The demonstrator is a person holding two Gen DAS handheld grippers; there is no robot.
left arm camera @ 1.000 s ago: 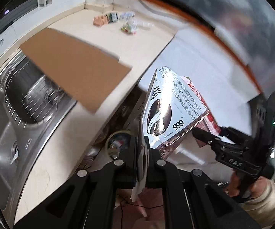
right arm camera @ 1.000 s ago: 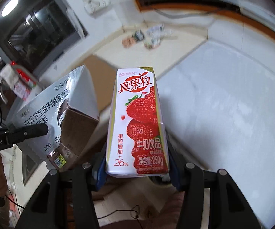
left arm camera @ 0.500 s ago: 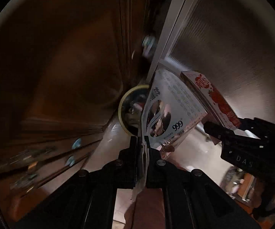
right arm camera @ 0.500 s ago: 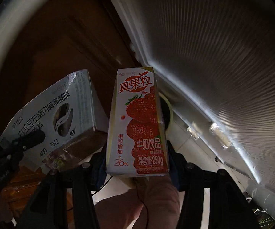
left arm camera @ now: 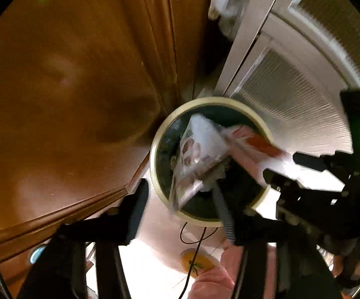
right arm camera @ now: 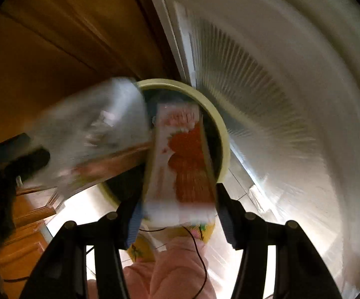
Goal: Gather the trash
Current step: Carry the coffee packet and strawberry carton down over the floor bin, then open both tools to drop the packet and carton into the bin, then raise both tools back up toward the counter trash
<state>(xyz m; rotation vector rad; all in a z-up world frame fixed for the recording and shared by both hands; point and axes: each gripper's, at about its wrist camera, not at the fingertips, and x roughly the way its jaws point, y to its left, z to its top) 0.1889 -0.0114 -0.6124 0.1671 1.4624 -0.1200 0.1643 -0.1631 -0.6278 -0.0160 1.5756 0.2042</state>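
Floor-level corner of a kitchen, dim and heavily motion-blurred. Brown wooden cabinet front point(left arm camera: 75, 79) fills the left side, with a moulded base edge lower down. White ribbed panel door point(left arm camera: 292, 99) with a pale frame takes the right side. Pale glossy floor point(left arm camera: 155, 269) below, a thin black cable point(left arm camera: 194, 234) trailing over it. Pink fabric, likely a trouser leg point(right arm camera: 177, 271), at bottom centre, and a yellow patterned slipper point(left arm camera: 197, 261) beside it. A white plastic bag point(left arm camera: 227, 2) is bunched in the gap between cabinet and door, top of the left wrist view.

Round trash bin point(left arm camera: 155, 149) with a cream rim and dark inside stands on the floor at the foot of the cabinet and door.

Left gripper point(left arm camera: 180, 199): jaws opening, spread wide. The silver box point(left arm camera: 197, 154) is loose between them, over the bin mouth and partly inside the rim, no pad visibly pressing it. Writing on it too smeared to read.

Right gripper point(right arm camera: 177, 214): jaws opening. The red-and-white strawberry milk carton point(right arm camera: 182, 164) sits between the pads, its top end over the bin opening; whether the pads touch it I cannot tell through the blur. Strawberry picture visible, lettering unreadable.

The two items lie side by side above the bin.
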